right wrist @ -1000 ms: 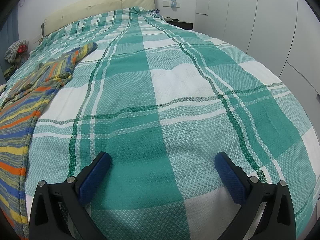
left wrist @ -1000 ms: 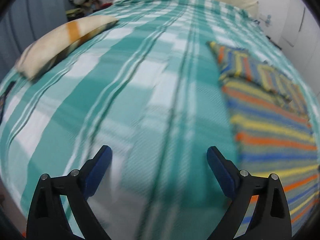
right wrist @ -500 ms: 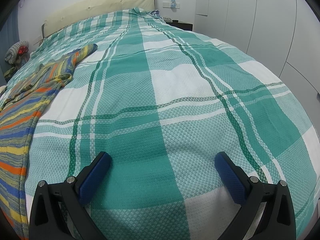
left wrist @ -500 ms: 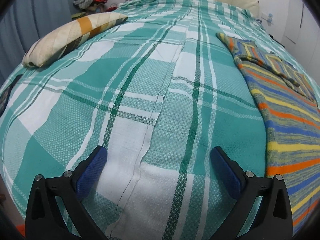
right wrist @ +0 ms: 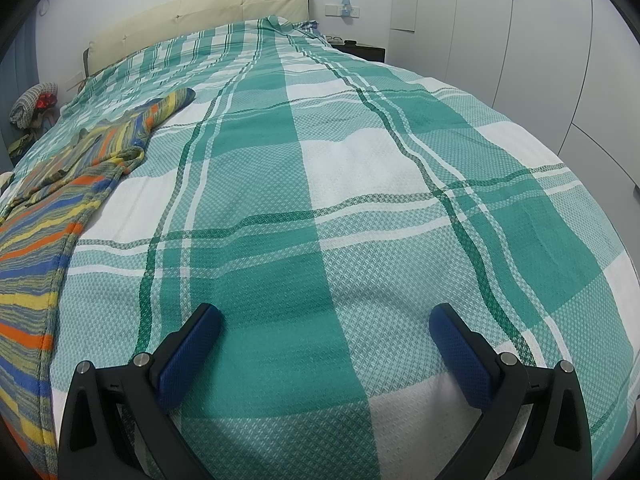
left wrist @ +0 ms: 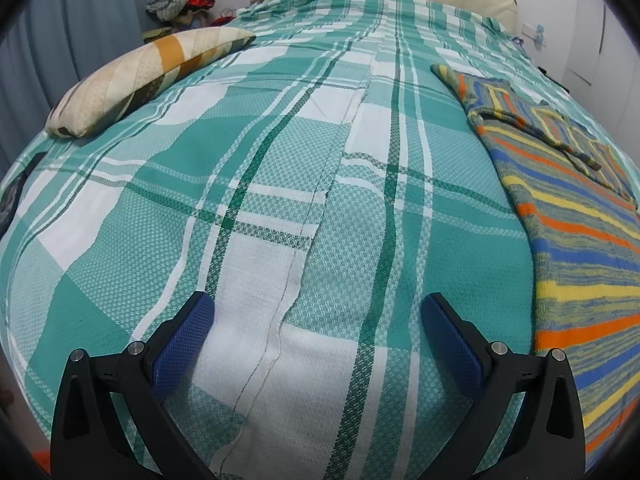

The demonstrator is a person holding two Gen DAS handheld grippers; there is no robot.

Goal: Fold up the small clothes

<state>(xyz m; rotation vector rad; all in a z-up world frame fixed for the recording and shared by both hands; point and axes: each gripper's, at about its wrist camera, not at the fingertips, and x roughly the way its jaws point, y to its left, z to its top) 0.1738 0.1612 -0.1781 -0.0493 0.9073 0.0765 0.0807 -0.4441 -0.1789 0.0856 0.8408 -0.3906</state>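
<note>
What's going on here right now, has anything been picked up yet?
Nothing is held yet. A person holds both grippers over a bed covered in a green-and-white checked bedspread. The left gripper and the right gripper are both wide open with only the bedspread between their fingers. The striped knit garment lies spread flat between them, to the right of the left gripper and the left of the right one, untouched and not yet folded. A pillow sits further off.

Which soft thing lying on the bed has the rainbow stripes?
The striped garment does, spread flat; the pillow is cream with one orange band.
</note>
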